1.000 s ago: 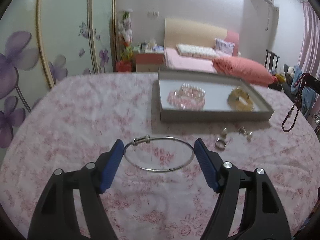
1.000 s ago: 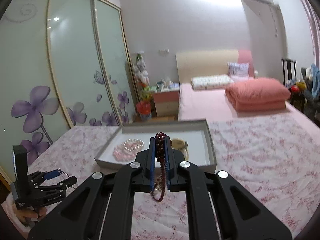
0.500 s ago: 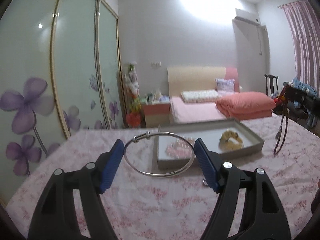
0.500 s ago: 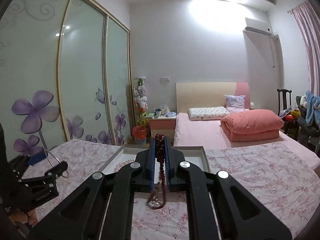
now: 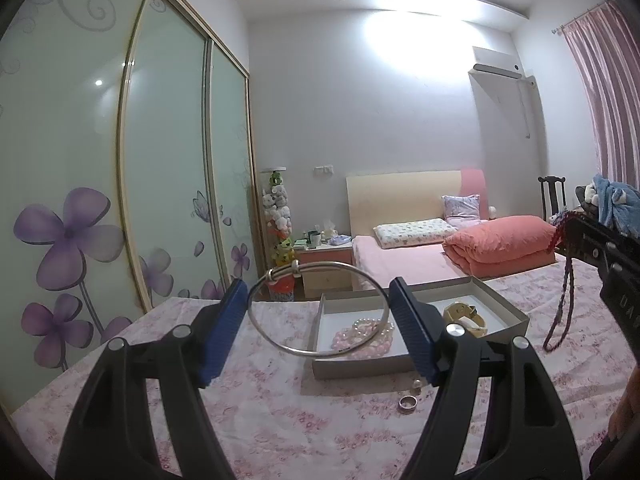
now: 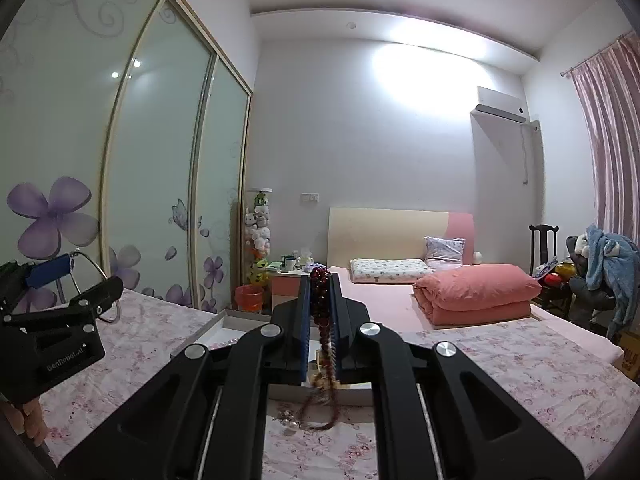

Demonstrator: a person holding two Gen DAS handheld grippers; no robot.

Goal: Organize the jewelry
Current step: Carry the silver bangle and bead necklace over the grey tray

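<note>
Both grippers have risen above the pink floral tablecloth (image 5: 280, 412); left gripper (image 5: 318, 314) grasps the thin silver bangle (image 5: 320, 308); right gripper (image 6: 320, 328) pinches the dark red bead strand (image 6: 320, 304) over the grey cardboard tray (image 5: 360, 368); pink bed (image 6: 460, 296) behind.

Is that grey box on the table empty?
No. The open grey box already holds pink bead bracelets and a gold piece.

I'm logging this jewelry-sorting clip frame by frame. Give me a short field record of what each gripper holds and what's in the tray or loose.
left gripper: closed on silver bangle, lifted above table
right gripper: clamped on dark red bead necklace, strand dangling
gray tray: pink bead bracelet, gold bracelet
loose on floral tablecloth: silver ring
</note>
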